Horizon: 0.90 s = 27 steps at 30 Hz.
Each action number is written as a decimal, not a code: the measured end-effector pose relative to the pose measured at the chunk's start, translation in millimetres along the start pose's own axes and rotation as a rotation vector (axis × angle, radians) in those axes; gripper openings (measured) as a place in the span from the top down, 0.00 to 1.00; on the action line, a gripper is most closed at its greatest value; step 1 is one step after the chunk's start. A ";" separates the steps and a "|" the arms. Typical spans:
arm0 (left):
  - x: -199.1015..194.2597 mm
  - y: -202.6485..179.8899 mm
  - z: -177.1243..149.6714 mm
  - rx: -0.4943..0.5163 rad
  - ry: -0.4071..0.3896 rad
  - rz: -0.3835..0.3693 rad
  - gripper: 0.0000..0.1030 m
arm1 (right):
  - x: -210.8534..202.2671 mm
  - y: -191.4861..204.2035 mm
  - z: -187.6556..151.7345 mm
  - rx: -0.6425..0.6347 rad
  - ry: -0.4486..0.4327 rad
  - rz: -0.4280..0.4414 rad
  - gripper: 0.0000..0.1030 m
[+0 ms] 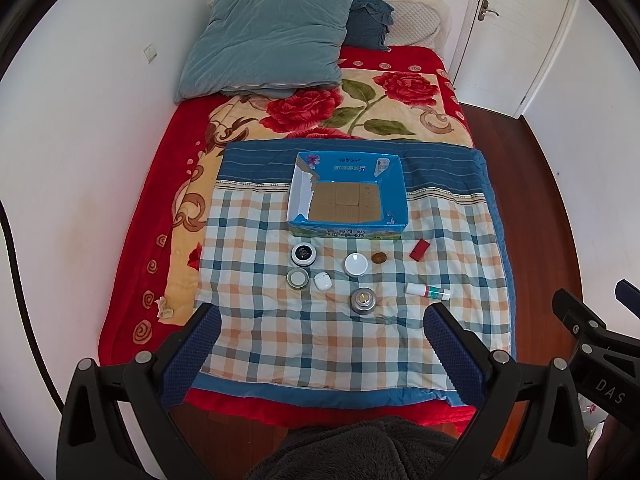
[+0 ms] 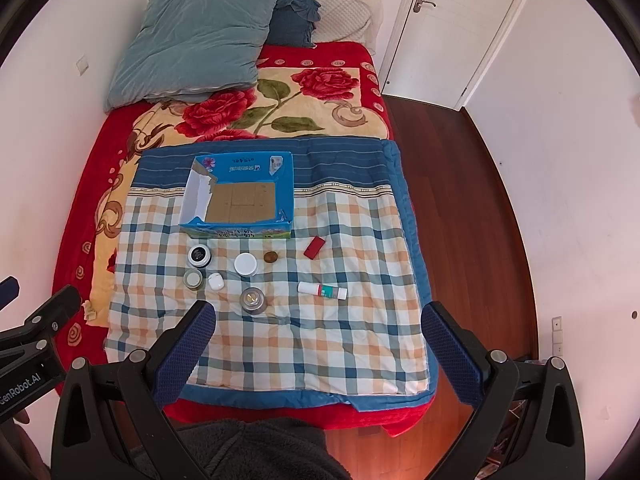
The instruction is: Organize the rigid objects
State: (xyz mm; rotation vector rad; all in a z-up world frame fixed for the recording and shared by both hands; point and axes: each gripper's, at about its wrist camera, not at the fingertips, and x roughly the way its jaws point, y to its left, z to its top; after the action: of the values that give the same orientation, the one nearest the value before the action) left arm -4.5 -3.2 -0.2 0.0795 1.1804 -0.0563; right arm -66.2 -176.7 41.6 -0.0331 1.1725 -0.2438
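Your left gripper [image 1: 322, 330] hangs above the near edge of the bed, jaws spread wide with nothing between them; its blue textured pads [image 1: 200, 332] frame the checked cloth below. Your right gripper [image 2: 316, 330] sits alongside in the same state, jaws spread and empty, well short of every object. Work surface: a blue-bordered quilt with a blue, orange and white check pattern [image 1: 320, 340], laid over a red blanket printed with large roses [image 1: 344, 104]. At the quilt's far end stands an open blue cardboard box with a brown floor [image 1: 348, 196], nothing inside it. The loose items lie in a scatter just in front of the box. Leftmost, a round jar with a black lid [image 1: 303, 255], and just beside it, nearer you, a round tin with a pale lid [image 1: 297, 278]. A small white rounded case [image 1: 323, 281] lies right of that tin, close but apart. A white round lidded jar [image 1: 355, 264] sits near the middle, with a small brown oval object [image 1: 379, 258] just to its right. Nearest your left gripper stands a short silver metal tin with a shiny top [image 1: 363, 301]. Off to the right, a white tube with a green and red label [image 1: 428, 292] lies on its side, and beyond it a small red rectangular block [image 1: 419, 249] rests tilted, near the box's right corner. A large grey-blue pillow [image 1: 268, 36] is at the head of the bed.
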 end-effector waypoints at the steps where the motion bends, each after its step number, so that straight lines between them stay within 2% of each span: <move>1: -0.2 -0.1 -0.2 0.000 -0.001 0.000 0.00 | 0.0 -0.1 -0.1 0.000 0.000 -0.001 0.00; 27: -6.9 -3.4 -2.8 -0.003 0.003 -0.003 0.00 | -2.4 -0.3 0.4 -0.005 -0.001 0.003 0.00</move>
State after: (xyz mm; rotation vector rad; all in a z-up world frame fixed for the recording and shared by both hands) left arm -10.0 -6.3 5.1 0.0751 1.1833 -0.0574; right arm -66.8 -176.6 44.0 -0.0357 1.1720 -0.2388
